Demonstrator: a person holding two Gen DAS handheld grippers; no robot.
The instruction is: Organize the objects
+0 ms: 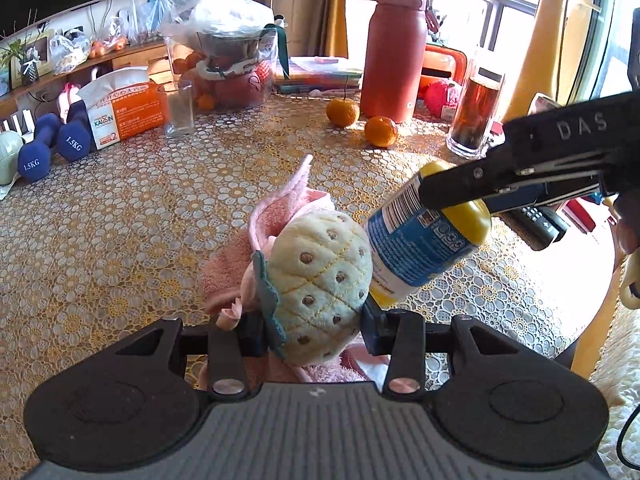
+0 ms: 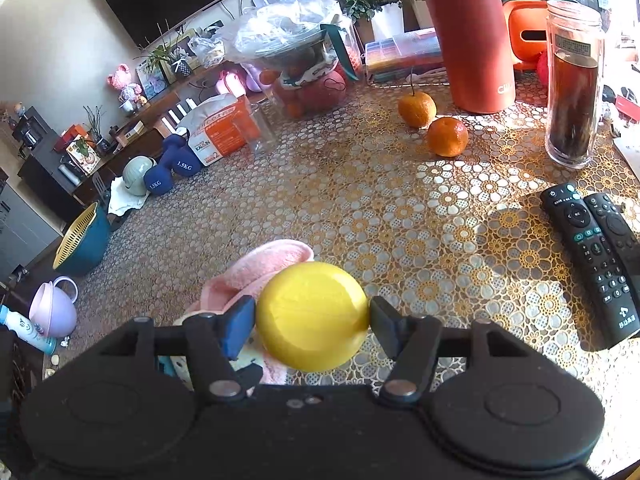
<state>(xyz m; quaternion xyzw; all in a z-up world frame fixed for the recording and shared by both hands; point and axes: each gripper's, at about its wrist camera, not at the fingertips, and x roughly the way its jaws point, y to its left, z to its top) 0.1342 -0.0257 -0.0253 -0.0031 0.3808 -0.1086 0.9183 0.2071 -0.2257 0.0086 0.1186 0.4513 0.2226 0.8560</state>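
Note:
My left gripper (image 1: 314,330) is shut on a cream plush toy (image 1: 320,280) with brown dots and a teal collar, held over a pink towel (image 1: 280,216) on the table. My right gripper (image 2: 312,320) is shut on the yellow cap (image 2: 312,316) of a blue-labelled bottle (image 1: 416,240). In the left wrist view the bottle hangs tilted, its lower end touching the plush toy. The pink towel also shows in the right wrist view (image 2: 260,268), below the cap.
Two oranges (image 1: 360,122), a red flask (image 1: 394,52), a tall glass of dark tea (image 1: 474,114), an empty glass (image 1: 180,108), a tissue pack (image 1: 124,108), blue dumbbells (image 1: 52,144) and a bagged fruit bowl (image 1: 228,52) stand behind. Two remotes (image 2: 596,252) lie right.

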